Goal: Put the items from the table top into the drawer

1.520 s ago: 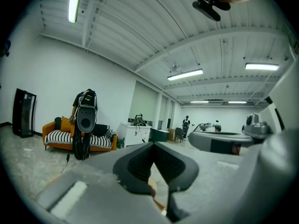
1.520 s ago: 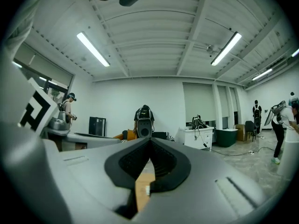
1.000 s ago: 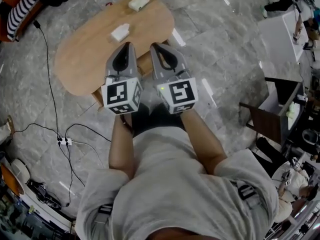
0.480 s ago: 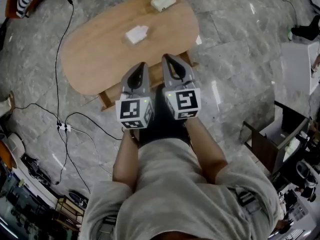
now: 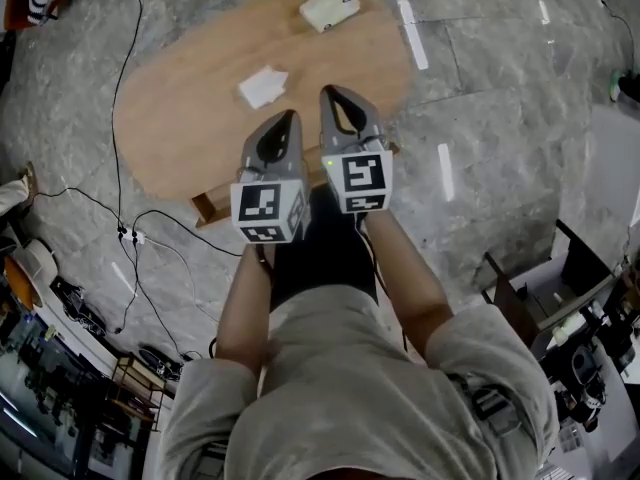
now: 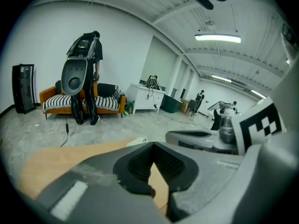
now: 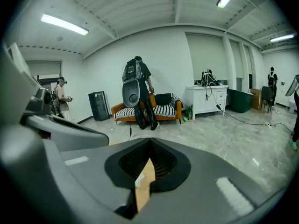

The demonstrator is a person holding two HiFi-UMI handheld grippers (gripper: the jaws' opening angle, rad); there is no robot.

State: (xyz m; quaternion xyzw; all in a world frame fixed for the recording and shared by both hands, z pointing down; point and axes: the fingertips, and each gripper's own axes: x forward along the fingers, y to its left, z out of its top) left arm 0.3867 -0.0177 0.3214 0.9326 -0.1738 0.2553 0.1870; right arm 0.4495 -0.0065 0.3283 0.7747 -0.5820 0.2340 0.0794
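Observation:
An oval wooden table carries a white folded item near its middle and a cream box at its far edge. My left gripper and right gripper hang side by side over the table's near edge, both shut with nothing between the jaws. The right one reaches a little farther, just right of the white item. In the left gripper view the jaws meet at the tip above the tabletop. The right gripper view shows its jaws meeting too, with the tabletop seen through the gap.
A wooden frame part sticks out under the table's near edge. Cables and a power strip lie on the stone floor at left, and white strips at right. A dark cabinet stands at the right. A striped sofa and people are at the far wall.
Both grippers have come down and forward together, staying shut, and now reach over the table's near edge. The table sits closer under them in the head view.

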